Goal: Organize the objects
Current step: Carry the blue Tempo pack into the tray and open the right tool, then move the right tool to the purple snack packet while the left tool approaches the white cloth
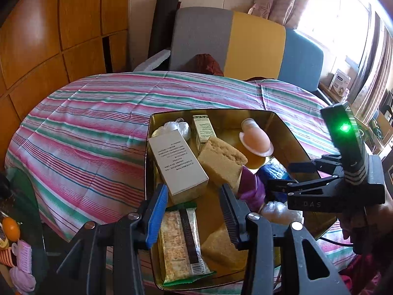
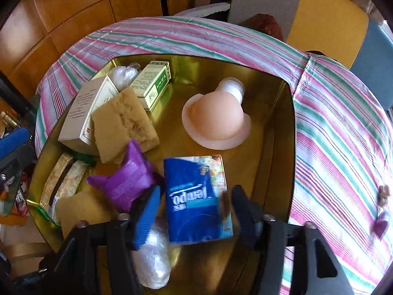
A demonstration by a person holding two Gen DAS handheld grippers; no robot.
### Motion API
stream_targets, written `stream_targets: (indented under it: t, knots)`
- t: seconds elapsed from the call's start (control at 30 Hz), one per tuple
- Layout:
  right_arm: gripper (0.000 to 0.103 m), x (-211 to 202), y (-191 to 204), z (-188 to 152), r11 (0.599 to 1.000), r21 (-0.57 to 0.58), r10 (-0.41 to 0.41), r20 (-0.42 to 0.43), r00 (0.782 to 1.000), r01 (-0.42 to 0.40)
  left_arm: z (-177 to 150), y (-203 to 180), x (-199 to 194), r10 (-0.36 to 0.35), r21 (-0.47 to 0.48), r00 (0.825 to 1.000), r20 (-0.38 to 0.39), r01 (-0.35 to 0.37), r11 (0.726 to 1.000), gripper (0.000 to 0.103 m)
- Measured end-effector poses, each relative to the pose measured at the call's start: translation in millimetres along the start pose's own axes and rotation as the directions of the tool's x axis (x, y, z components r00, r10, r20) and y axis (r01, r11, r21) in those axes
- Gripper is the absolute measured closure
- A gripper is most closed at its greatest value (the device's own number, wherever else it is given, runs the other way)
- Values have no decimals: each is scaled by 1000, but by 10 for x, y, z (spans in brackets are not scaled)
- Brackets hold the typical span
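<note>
The right gripper (image 2: 194, 211), jaws spread and gripping nothing, is straddling the blue rectangular tissue packet (image 2: 196, 201), whose long axis is pointing toward twelve o'clock.

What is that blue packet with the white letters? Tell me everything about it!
The blue packet looks like a soft pack of tissues in shiny plastic wrap, with big white letters and a colourful picture along one edge. It lies flat, label up, inside the gold tin. It sits between the open fingers of the right tongs, which do not squeeze it. The purple packet lies right beside it, and a clear plastic bag is at its near corner.
</note>
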State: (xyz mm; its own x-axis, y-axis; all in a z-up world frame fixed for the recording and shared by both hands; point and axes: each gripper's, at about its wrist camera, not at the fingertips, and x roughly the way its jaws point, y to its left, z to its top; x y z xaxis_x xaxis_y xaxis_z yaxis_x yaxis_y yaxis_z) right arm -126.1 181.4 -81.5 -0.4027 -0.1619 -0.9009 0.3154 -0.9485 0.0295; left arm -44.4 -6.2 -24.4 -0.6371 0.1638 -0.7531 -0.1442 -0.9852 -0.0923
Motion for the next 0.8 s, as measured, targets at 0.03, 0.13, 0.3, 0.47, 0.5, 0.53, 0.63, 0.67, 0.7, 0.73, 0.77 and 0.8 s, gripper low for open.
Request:
stream_targets:
  t: [0.03, 0.13, 0.3, 0.47, 0.5, 0.53, 0.63, 0.67, 0.7, 0.73, 0.77, 0.8]
  knots:
    - [34, -41, 0, -5, 1000, 1, 0, 15, 1000, 0, 6, -8, -1, -1, 3, 1000, 1, 1, 1000, 59]
    - [30, -188, -31, -28, 1000, 11, 7, 56, 998, -8, 33, -49, -22, -1, 13, 1000, 9, 1, 1000, 59]
    - [26, -497, -131, -146, 998, 56, 6, 133, 991, -13, 83, -152, -96, 0, 43, 1000, 30, -1, 999, 59]
    - [22, -874, -331, -321, 992, 124, -14, 218, 976, -13, 125, -298, -161, -9, 81, 999, 48, 5, 997, 59]
    - [20, -943, -383, -360, 991, 136, -23, 230, 973, -9, 130, -334, -172, -12, 90, 999, 51, 8, 996, 59]
    - [19, -1005, -431, -394, 989, 147, -35, 239, 970, 0, 137, -375, -182, -16, 101, 998, 52, 11, 995, 59]
    - [19, -1136, -597, -510, 983, 183, -76, 249, 966, 30, 153, -489, -209, -31, 122, 998, 57, 24, 992, 59]
    - [18, -1165, -662, -553, 980, 197, -90, 250, 964, 40, 160, -529, -216, -39, 128, 998, 58, 31, 991, 59]
    - [18, -1194, -728, -599, 976, 212, -103, 249, 963, 50, 166, -574, -221, -46, 136, 997, 57, 38, 990, 59]
    - [18, -1211, -801, -643, 972, 228, -116, 247, 962, 58, 170, -617, -222, -50, 144, 997, 56, 42, 989, 59]
    - [18, -1227, -877, -685, 967, 246, -129, 243, 962, 67, 174, -666, -221, -55, 154, 997, 54, 46, 987, 59]
    - [18, -1235, -954, -724, 961, 266, -141, 238, 961, 76, 176, -716, -220, -60, 165, 997, 52, 51, 985, 59]
